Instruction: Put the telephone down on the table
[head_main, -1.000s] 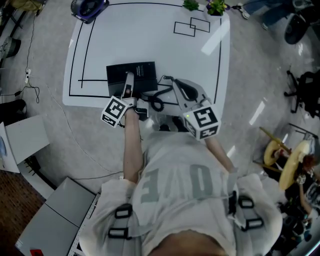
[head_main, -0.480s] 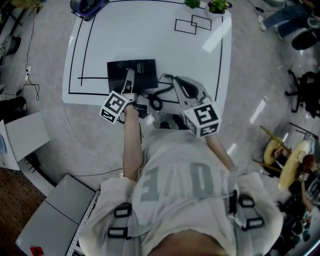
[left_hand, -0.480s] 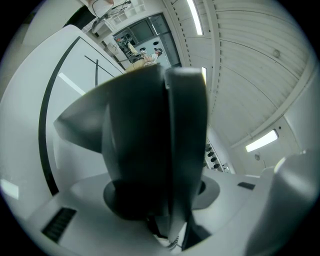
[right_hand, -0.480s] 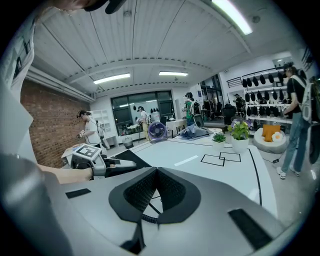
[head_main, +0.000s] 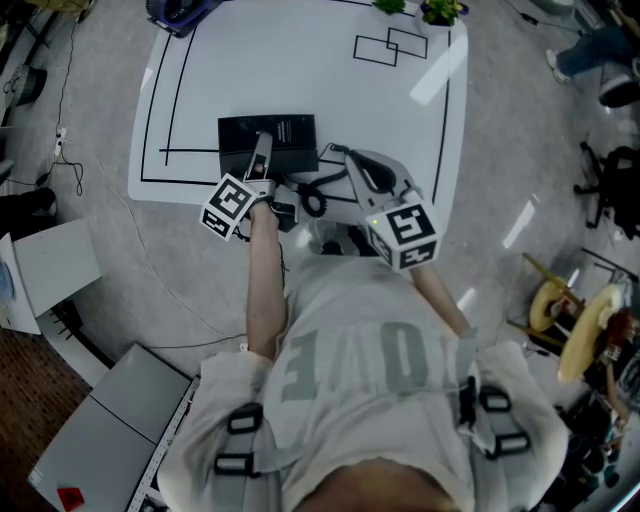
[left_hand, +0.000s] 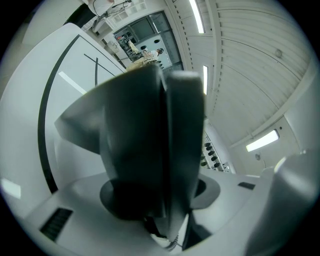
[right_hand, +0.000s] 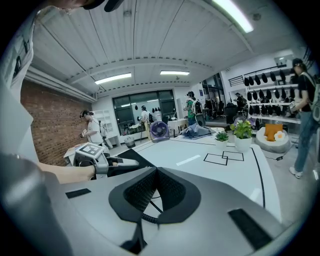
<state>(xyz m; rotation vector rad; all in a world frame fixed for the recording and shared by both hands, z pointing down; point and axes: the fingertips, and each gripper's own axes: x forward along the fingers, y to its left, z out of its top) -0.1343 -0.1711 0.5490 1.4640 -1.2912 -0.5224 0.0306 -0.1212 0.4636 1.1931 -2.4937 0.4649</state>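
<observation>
The black telephone (head_main: 285, 140) is a flat dark slab near the front edge of the white table (head_main: 300, 70); I cannot tell if it rests there. My left gripper (head_main: 262, 150) reaches over it from the front and is shut on it. In the left gripper view the telephone (left_hand: 135, 150) stands edge-on between the jaws and fills the middle. Its coiled cord (head_main: 315, 200) loops off to the right. My right gripper (head_main: 352, 165) lies beside that loop, pads closed together (right_hand: 156, 172). The cord (right_hand: 146, 218) shows in the gap behind the pads; whether it is pinched I cannot tell.
Black lines and two overlapping rectangles (head_main: 388, 45) mark the table. Two small potted plants (head_main: 432, 12) stand at its far right edge, a purple fan (head_main: 178, 12) at the far left corner. Grey boxes (head_main: 50, 270) sit on the floor at left. Several people stand in the background (right_hand: 192, 107).
</observation>
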